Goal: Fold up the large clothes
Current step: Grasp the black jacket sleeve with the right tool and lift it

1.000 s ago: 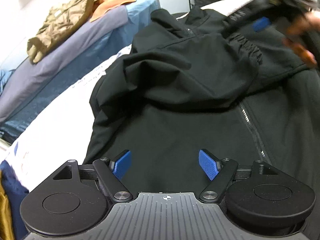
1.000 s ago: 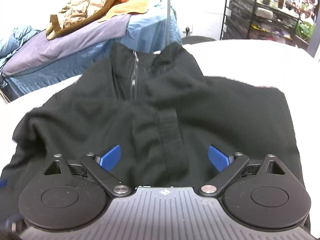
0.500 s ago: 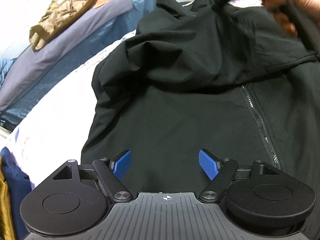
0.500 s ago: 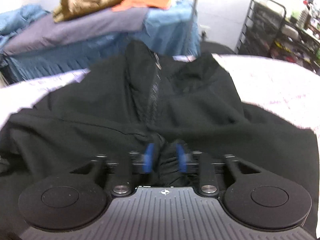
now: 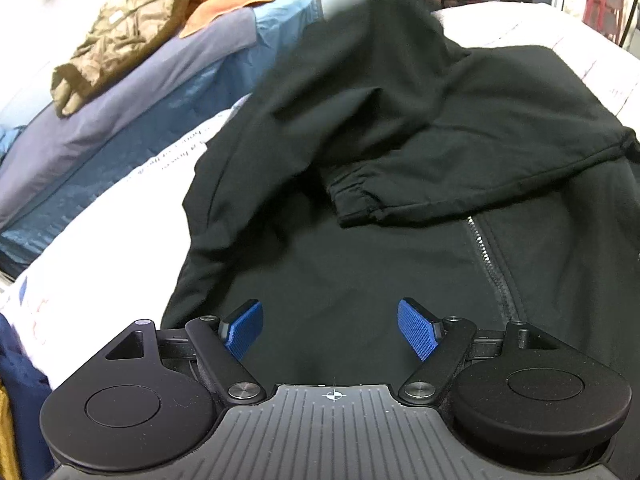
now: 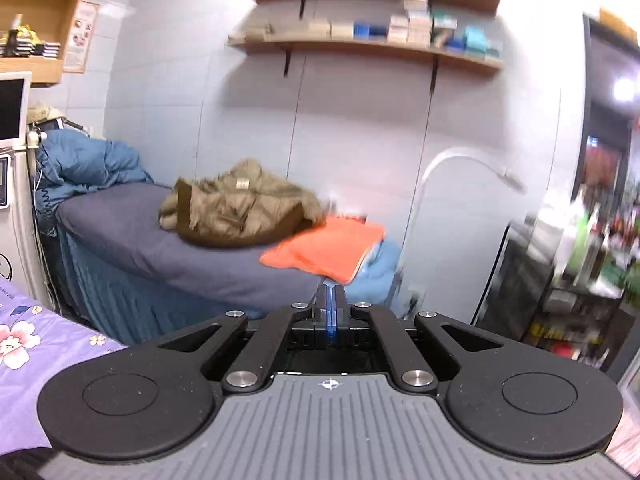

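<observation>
Left gripper [image 5: 330,330] tilted steeply downward, blue fingers [image 5: 243,328] spread wide, nothing between. Right gripper [image 6: 330,312] aimed nearly level, fingers [image 6: 325,310] pressed together, pad to pad, with nothing visible between them.

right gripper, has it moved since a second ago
Yes: the right gripper has risen and tilted up. It looked down on the black jacket; now it faces the wooden wall shelf, fingers shut.

Black linkage arms, blue textured pads [image 5: 416,333], ribbed grey housing, seemingly plastic
</observation>
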Demonstrator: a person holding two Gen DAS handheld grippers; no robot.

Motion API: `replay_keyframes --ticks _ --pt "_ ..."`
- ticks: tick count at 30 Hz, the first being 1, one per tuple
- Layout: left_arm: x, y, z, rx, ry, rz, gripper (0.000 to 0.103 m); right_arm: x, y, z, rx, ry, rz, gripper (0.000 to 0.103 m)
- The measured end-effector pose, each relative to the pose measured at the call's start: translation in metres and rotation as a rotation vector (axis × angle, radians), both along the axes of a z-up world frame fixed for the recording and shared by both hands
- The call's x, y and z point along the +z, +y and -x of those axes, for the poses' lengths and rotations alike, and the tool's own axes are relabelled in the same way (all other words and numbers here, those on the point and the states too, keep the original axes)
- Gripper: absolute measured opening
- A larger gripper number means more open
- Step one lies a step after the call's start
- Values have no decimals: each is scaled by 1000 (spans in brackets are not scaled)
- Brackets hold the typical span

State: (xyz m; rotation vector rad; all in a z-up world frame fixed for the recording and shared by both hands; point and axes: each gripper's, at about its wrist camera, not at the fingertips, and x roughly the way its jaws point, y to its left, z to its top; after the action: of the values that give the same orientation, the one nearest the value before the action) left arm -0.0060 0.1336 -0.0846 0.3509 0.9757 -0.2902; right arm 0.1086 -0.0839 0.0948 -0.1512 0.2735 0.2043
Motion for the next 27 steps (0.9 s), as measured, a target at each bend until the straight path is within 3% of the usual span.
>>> replay_keyframes --ticks 3,8,12,14,16,18,20,27 --pt "-5 0 0 -4 15 -5 103 -22 -30 8 4 147 -69 2" --pt "-7 -3 -1 -9 23 -10 103 -102 -58 21 -89 444 -175 2" --pt "-5 -2 -3 -2 19 -2 103 -137 -55 31 -124 557 -243 3" --pt "-3 -1 -3 6 13 2 103 -137 -49 27 -134 564 -257 6" --pt "-1 2 -1 18 9 3 103 -136 -43 22 -147 558 -273 18" --pt "1 7 1 35 4 -2 103 -135 -40 12 -155 540 -287 47" --pt "4 14 4 56 -4 -9 103 -136 -34 0 -164 523 -279 60" --pt "16 55 21 208 -35 -7 103 -147 -39 -43 -213 490 -280 74"
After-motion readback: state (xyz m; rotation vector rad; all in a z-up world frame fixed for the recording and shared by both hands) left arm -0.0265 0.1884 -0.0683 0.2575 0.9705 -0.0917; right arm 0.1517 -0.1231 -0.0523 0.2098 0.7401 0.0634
